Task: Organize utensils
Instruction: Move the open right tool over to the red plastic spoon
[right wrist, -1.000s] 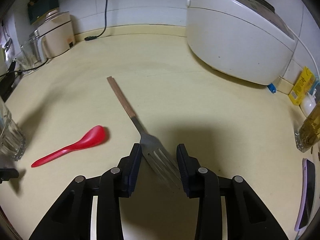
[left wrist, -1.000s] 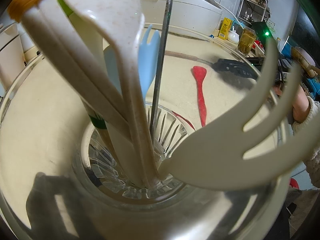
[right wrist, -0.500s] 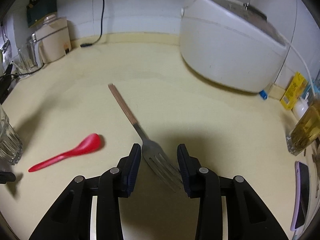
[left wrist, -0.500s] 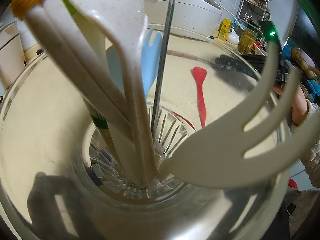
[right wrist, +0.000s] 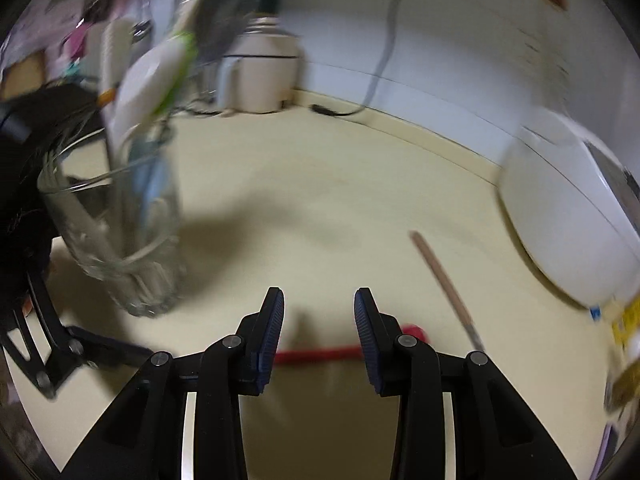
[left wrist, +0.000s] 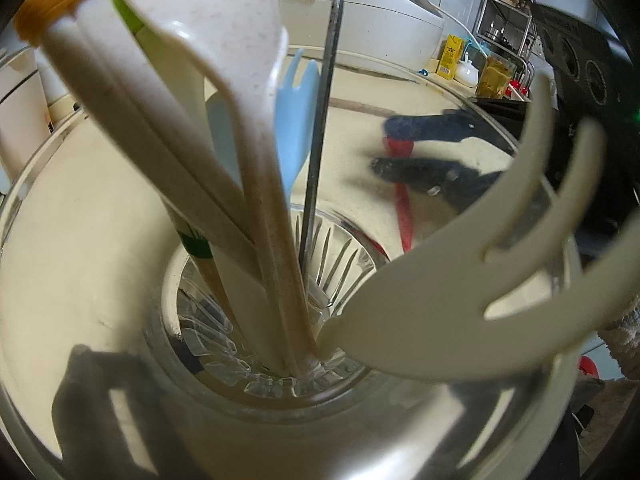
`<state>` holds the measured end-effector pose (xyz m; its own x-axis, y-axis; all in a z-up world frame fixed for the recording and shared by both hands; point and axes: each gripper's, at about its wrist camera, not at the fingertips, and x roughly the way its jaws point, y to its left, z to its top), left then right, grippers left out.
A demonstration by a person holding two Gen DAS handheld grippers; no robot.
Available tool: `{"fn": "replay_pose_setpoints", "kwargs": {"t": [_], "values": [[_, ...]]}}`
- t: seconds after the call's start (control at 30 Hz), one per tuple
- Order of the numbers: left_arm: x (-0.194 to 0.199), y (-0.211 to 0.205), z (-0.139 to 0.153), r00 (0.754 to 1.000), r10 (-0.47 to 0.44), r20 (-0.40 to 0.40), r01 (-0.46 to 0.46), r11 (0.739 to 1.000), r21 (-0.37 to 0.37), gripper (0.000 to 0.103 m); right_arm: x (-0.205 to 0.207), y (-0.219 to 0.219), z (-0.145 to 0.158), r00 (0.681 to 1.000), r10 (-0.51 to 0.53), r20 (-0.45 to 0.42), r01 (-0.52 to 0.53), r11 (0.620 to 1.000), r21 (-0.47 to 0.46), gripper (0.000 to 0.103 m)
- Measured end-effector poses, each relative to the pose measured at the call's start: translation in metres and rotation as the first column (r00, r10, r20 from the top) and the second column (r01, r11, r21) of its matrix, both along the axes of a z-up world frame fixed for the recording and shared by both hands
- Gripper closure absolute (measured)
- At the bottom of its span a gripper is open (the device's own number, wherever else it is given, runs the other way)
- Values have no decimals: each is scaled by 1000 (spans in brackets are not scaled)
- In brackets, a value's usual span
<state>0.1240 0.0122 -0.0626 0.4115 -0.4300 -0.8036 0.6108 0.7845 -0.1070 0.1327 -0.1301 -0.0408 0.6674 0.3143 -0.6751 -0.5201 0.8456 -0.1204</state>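
The left wrist view looks down into a clear glass cup (left wrist: 132,360) holding several utensils: a white speckled spoon (left wrist: 224,20), a pale blue fork (left wrist: 296,120), a thin metal handle (left wrist: 320,140) and a cream fork (left wrist: 460,288). My left gripper is hidden behind the cup, apparently shut on it. My right gripper (right wrist: 319,330) is open, its jaws on either side of the red spoon (right wrist: 316,355) on the counter. The wood-handled metal fork (right wrist: 444,280) lies to its right. The cup (right wrist: 120,232) stands to the left in the right wrist view.
A white rice cooker (right wrist: 572,224) stands at the right on the cream counter (right wrist: 320,200). A beige appliance (right wrist: 260,76) and a cable sit at the back wall. A yellow carton (left wrist: 450,56) and a jar of amber liquid (left wrist: 494,76) stand far right.
My right gripper has swung left, away from the metal fork, and now straddles the red spoon. The cup now shows in its view. The left view has barely changed.
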Motion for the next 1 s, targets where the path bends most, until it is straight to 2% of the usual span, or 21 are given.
{"fn": "replay_pose_setpoints", "kwargs": {"t": [0.2,0.4,0.53,0.83,1.0], "values": [[0,0,0,1000,0,-1,0,1000,-1,4,3,20,-10,996,81,-48,-83,996,-41,66],[0,0,0,1000,0,-1,0,1000,-1,4,-5,24,-21,989,117,-92,-126,987,-97,66],[-1,0,0,1000,0,-1,0,1000,-1,4,-14,20,-23,988,130,-84,-139,984,-109,66],[-1,0,0,1000,0,0,0,1000,1,4,-35,-13,-22,996,61,-69,-72,983,-167,66],[-2,0,1,1000,0,2,0,1000,3,4,-39,-50,-10,997,-70,-35,68,997,-47,66]]}}
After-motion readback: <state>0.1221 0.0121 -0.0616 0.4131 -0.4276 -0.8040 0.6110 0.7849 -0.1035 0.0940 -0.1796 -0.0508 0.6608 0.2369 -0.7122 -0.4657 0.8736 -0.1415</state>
